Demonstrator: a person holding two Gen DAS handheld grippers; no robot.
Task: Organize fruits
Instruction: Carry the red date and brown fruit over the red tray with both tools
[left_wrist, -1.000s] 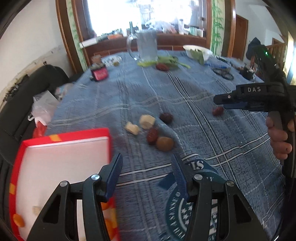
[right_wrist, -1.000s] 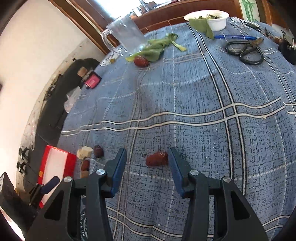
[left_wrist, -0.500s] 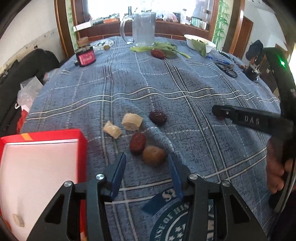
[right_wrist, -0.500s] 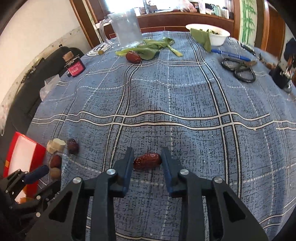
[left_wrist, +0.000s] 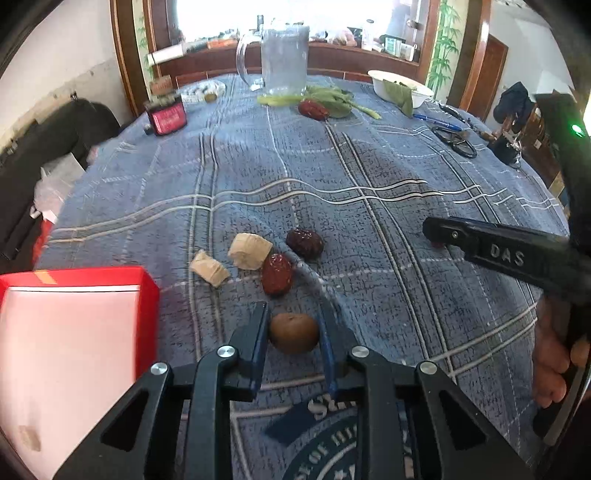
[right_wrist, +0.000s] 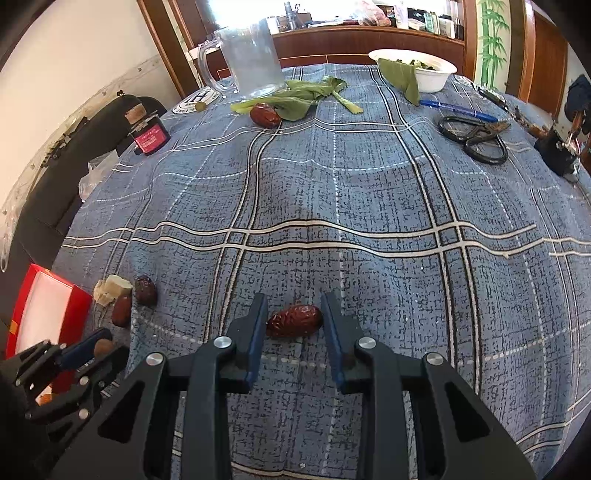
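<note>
My left gripper (left_wrist: 291, 311) is shut on a round brown fruit (left_wrist: 293, 332) that rests on the blue plaid cloth. Just beyond it lie a red date (left_wrist: 277, 278), a darker date (left_wrist: 305, 242) and two pale chunks (left_wrist: 250, 251) (left_wrist: 209, 267). A red box with a white inside (left_wrist: 74, 332) sits close on the left. My right gripper (right_wrist: 293, 303) is shut on a wrinkled red date (right_wrist: 294, 325), also down on the cloth. Another date (right_wrist: 264, 115) lies far back beside green leaves (right_wrist: 303, 96).
A glass mug (left_wrist: 283, 61), a white bowl of greens (left_wrist: 400, 86), a blue pen (right_wrist: 458, 108) and black scissors (right_wrist: 474, 138) stand along the far side. A pink-labelled jar (left_wrist: 166, 118) is at the far left. A hand (left_wrist: 554, 365) holds the right gripper's handle.
The left gripper moved forward over the brown fruit and its fingers closed in on it. The right gripper's fingers closed on the red date a second ago and have stayed there.
</note>
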